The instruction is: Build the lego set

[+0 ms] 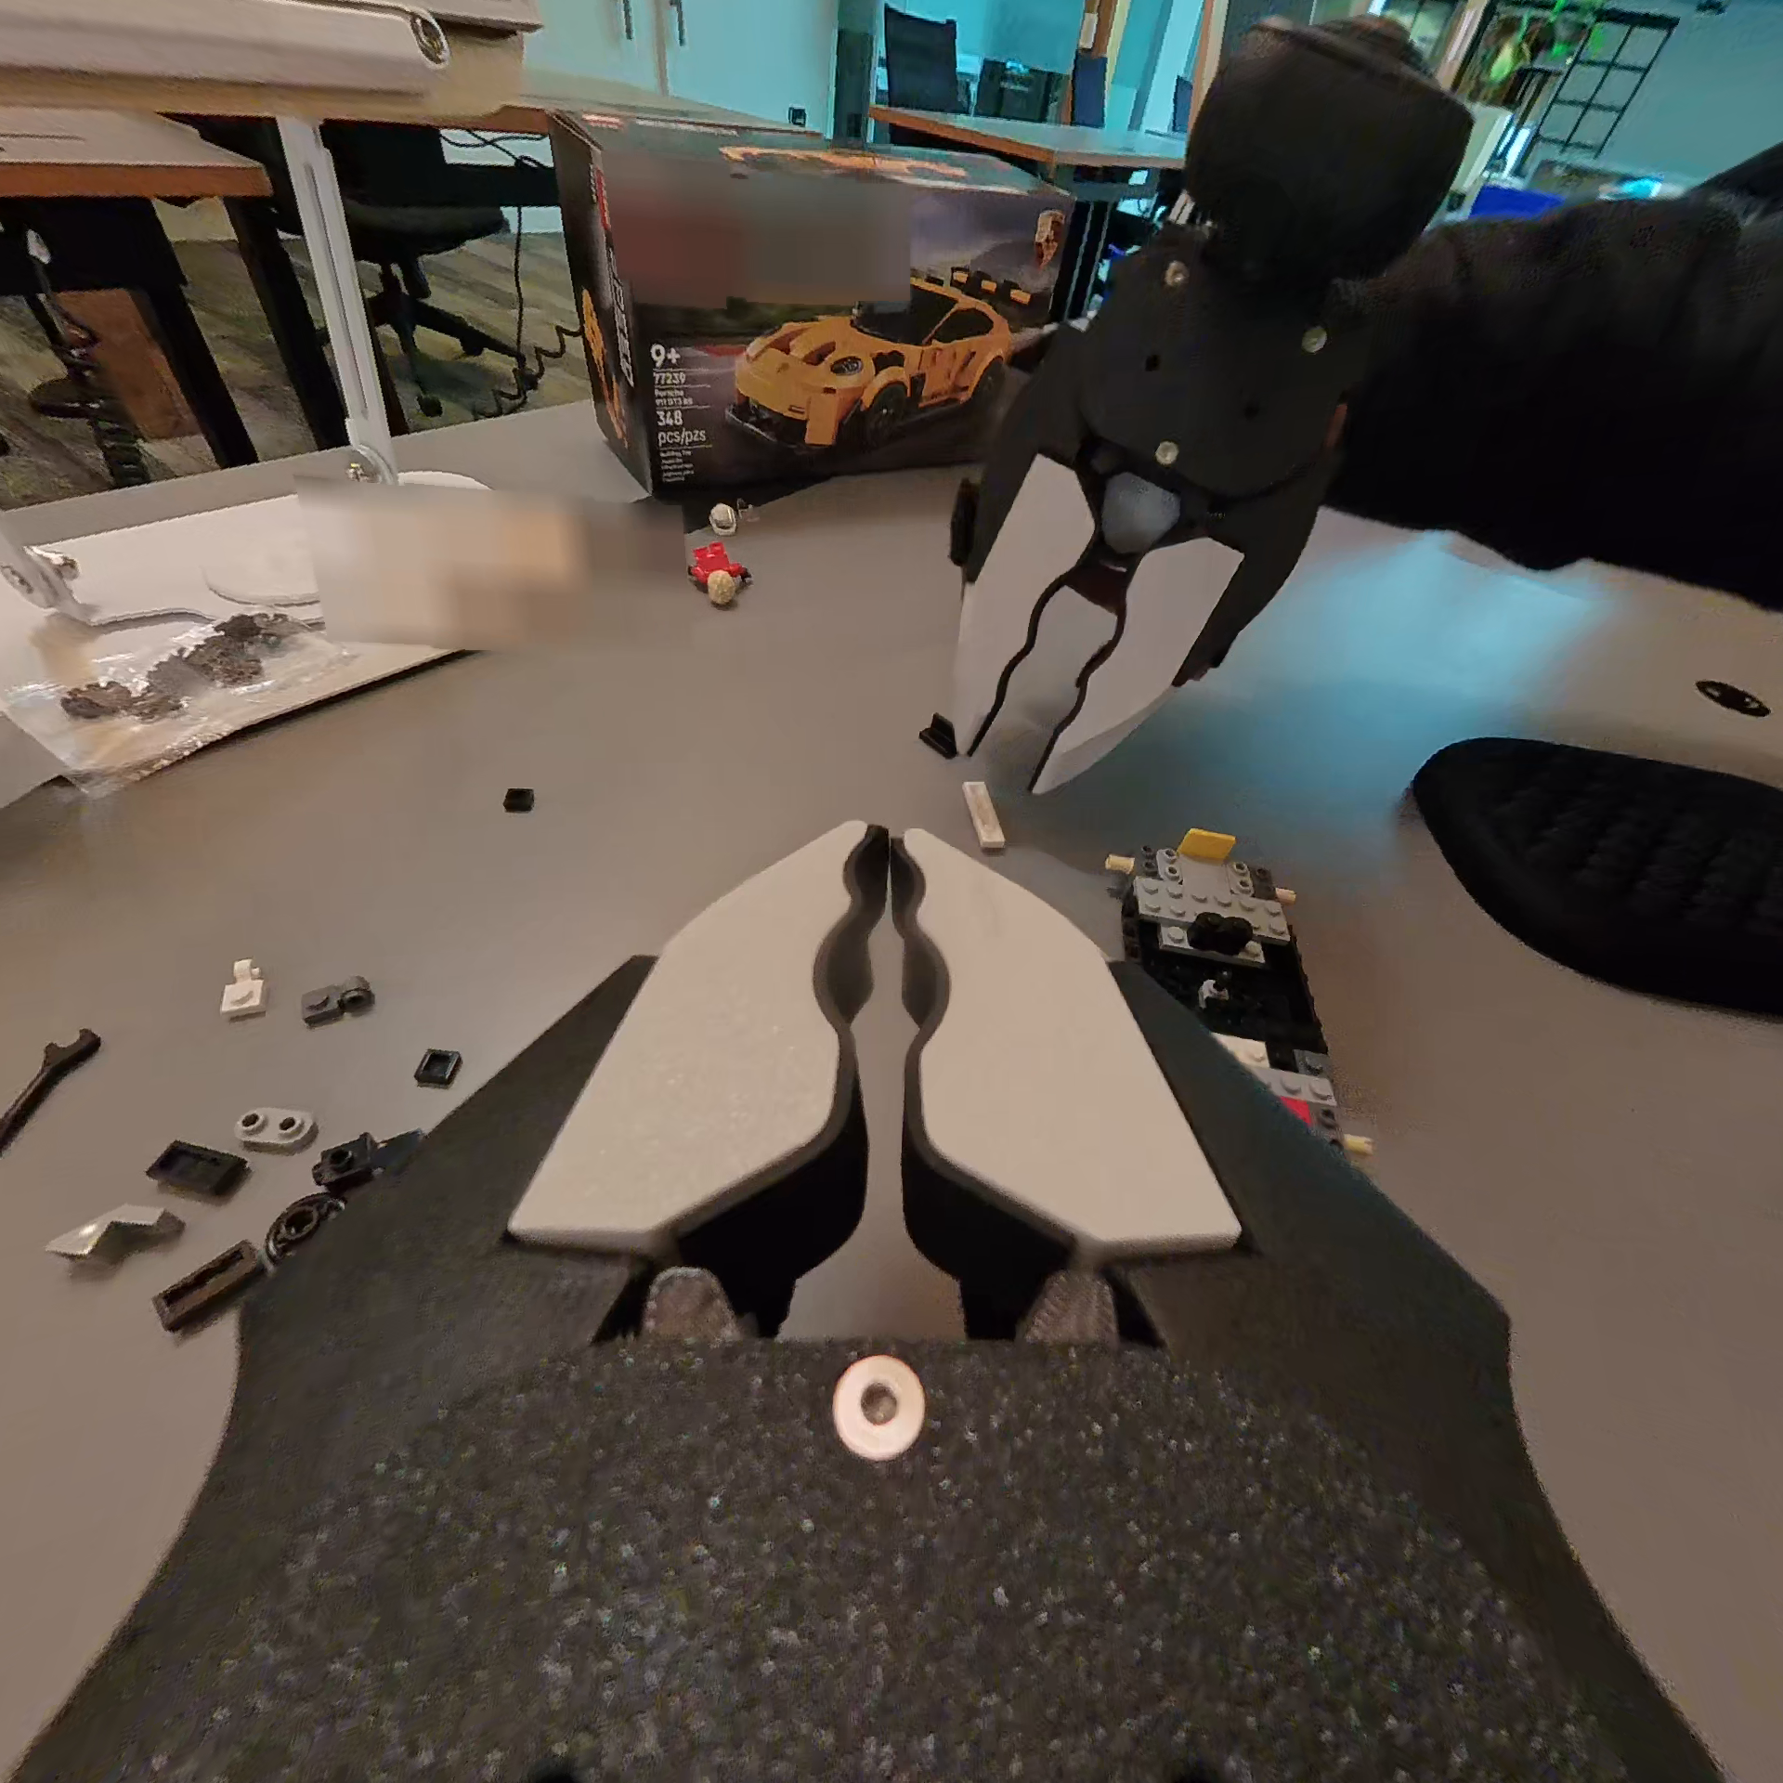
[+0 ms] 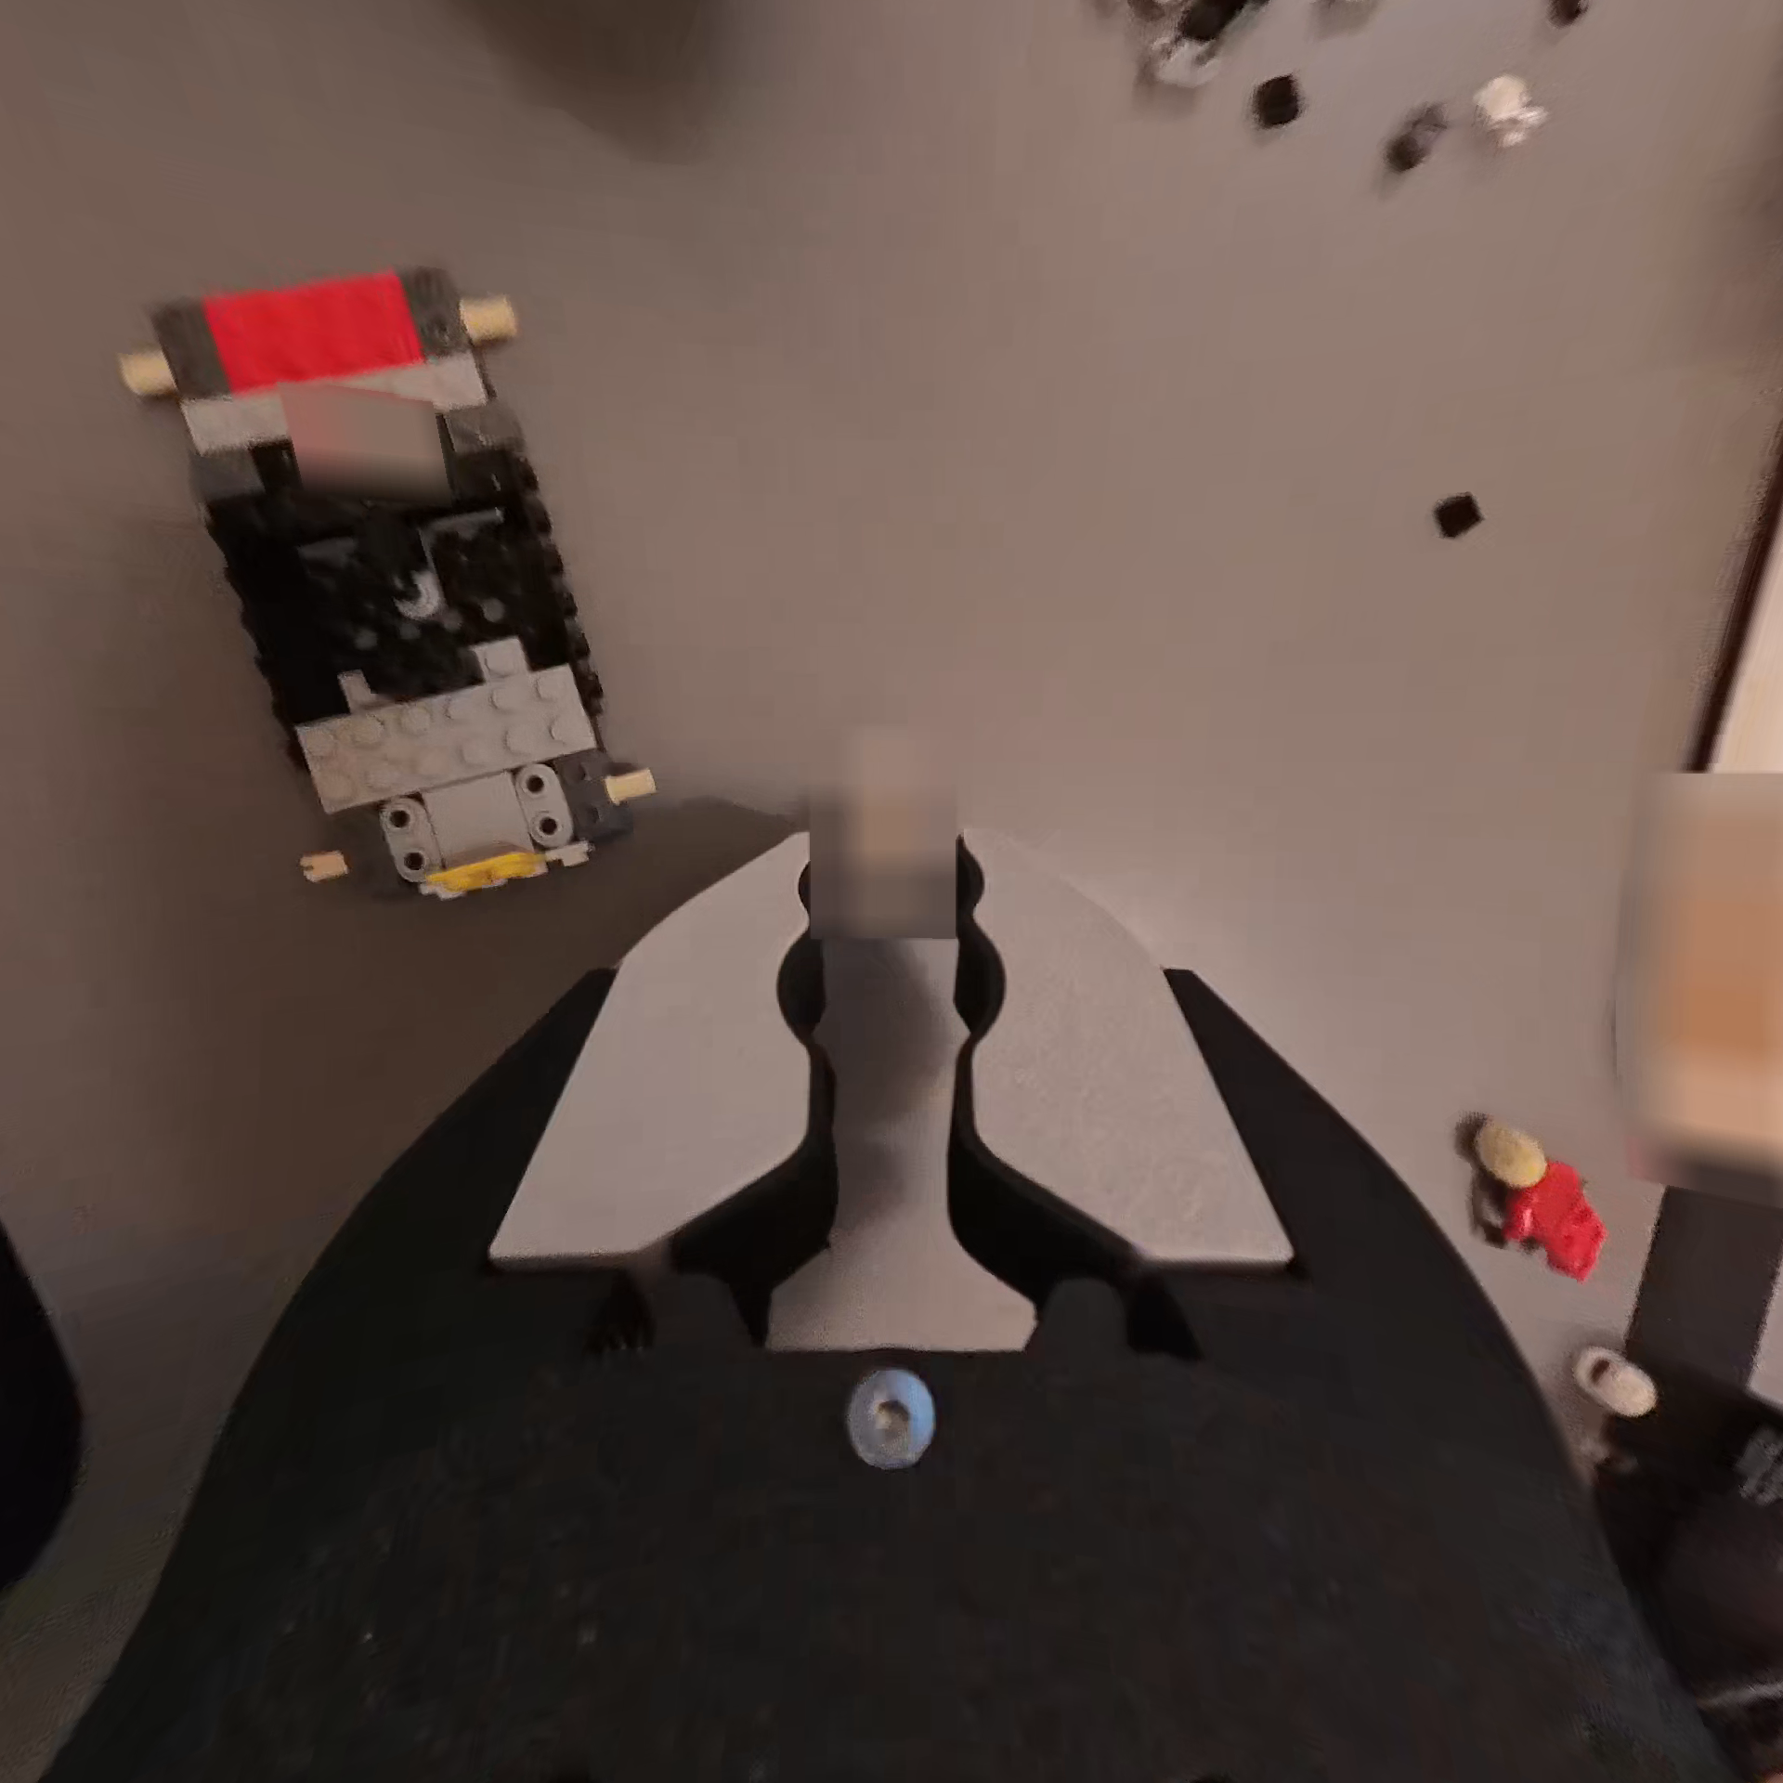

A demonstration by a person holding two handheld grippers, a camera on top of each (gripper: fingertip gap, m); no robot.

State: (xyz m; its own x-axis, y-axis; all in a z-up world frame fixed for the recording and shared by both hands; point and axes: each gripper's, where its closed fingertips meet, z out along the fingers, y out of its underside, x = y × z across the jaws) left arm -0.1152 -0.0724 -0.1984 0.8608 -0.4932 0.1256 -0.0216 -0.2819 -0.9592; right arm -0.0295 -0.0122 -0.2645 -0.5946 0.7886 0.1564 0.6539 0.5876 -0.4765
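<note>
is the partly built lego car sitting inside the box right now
No, the partly built car lies flat on the grey table, apart from the box behind it.

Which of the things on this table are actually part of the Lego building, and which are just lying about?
Part of the job:
half-built car chassis
white bar piece
loose small pieces
bag of black parts
red minifigure
set box

Just lying about:
black mesh cushion
office chair

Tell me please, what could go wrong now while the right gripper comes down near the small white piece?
1. The right gripper is open over the white piece, with a black piece close by; it may nudge either away.
2. The half-built car lies unheld, so a bump might shift it.
</note>
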